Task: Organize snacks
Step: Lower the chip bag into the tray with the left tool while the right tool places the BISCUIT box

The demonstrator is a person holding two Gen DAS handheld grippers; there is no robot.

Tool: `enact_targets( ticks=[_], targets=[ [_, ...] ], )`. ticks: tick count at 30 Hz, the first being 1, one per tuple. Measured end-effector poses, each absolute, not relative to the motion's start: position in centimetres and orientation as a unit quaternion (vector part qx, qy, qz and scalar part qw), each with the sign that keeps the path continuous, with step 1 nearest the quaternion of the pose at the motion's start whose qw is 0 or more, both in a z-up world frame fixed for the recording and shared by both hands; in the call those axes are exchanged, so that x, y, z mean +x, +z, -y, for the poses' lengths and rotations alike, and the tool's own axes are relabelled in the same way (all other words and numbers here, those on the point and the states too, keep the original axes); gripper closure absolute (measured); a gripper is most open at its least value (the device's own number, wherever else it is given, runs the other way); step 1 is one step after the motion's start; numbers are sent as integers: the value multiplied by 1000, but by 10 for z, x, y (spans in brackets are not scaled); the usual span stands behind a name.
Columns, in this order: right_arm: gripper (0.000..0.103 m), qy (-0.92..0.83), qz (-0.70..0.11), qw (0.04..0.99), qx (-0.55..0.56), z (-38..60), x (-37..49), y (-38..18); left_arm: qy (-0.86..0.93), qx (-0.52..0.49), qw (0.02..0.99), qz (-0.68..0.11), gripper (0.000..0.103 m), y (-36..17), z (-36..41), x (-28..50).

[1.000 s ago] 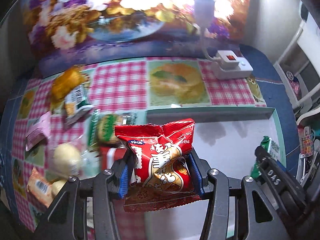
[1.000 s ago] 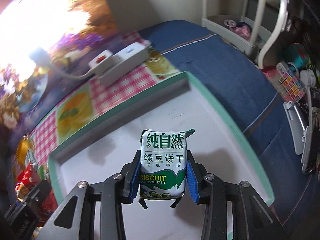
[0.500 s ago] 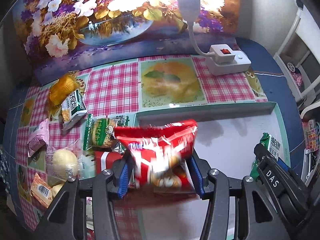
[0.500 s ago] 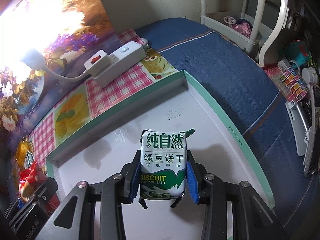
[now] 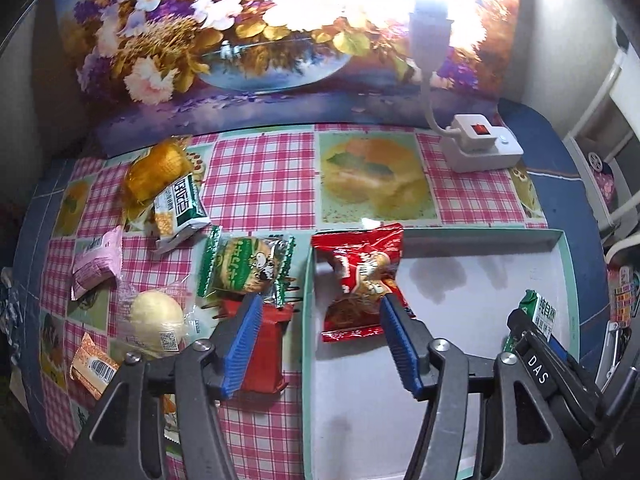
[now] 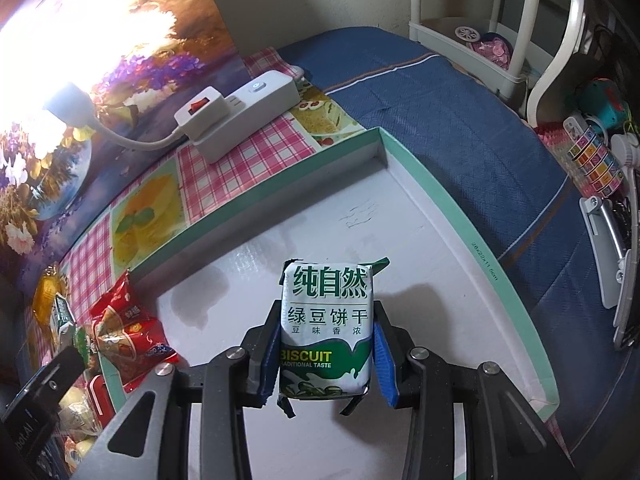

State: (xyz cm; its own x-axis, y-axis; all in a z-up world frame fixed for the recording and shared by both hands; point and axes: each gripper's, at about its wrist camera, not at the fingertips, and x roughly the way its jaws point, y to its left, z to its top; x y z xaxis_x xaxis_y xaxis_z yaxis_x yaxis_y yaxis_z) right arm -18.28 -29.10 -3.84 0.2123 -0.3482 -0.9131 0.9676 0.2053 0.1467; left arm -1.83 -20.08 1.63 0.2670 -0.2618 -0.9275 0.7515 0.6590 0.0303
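**Red packet released into tray; green biscuit packet awaiting placement**

The left gripper (image 5: 320, 344) has just been opening; its blue pads stand clear of the red snack packet (image 5: 362, 276), which lies inside the white tray (image 5: 440, 400) at the far left corner, its top edge leaning on the teal wall. Only the right-hand pad sits close beside the packet's lower corner, so the sound withdrawal, in my judgement, is straight up and back, without snagging the foil.

The right gripper (image 6: 325, 354) is clamped on the green biscuit packet (image 6: 326, 326), held over the tray floor near its right wall. It should be lowered close to the floor before release.

Orientation: the biscuit packet's long axis runs along the fingers, printed face toward the camera, title end pointing away. The red packet's long axis runs from near to far across the tray.
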Motion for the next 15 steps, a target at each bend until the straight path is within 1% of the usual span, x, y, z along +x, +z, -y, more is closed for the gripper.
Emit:
enact_targets(
  ticks=[1, 3, 5, 9, 10, 11, 12, 14, 15],
  targets=[
    [60, -490, -393, 670, 395, 291, -182, -39, -332, 241, 759, -506, 30, 16, 200, -17],
    [56, -492, -394, 670, 393, 292, -181, -39, -325, 240, 761, -507, 27, 14, 199, -14],
    [51, -495, -394, 669, 390, 292, -181, -38, -316, 242, 764, -508, 27, 12, 198, -12],
    [46, -497, -396, 668, 388, 291, -182, -38, -305, 240, 764, -515, 26, 7, 196, -6],
    [42, -497, -397, 667, 388, 291, -182, -39, -300, 239, 765, -518, 26, 6, 196, -4],
    [35, -497, -398, 666, 389, 292, -182, -39, -298, 239, 765, -519, 26, 5, 195, -3],
    [32, -498, -399, 664, 389, 292, -182, -40, -295, 238, 766, -519, 25, 5, 194, -2],
    [21, -500, -400, 664, 387, 292, -182, -40, -288, 232, 768, -522, 18, 3, 193, 1],
    [18, -501, -400, 665, 384, 292, -181, -39, -287, 228, 768, -525, 14, 2, 192, 3]
  ],
)
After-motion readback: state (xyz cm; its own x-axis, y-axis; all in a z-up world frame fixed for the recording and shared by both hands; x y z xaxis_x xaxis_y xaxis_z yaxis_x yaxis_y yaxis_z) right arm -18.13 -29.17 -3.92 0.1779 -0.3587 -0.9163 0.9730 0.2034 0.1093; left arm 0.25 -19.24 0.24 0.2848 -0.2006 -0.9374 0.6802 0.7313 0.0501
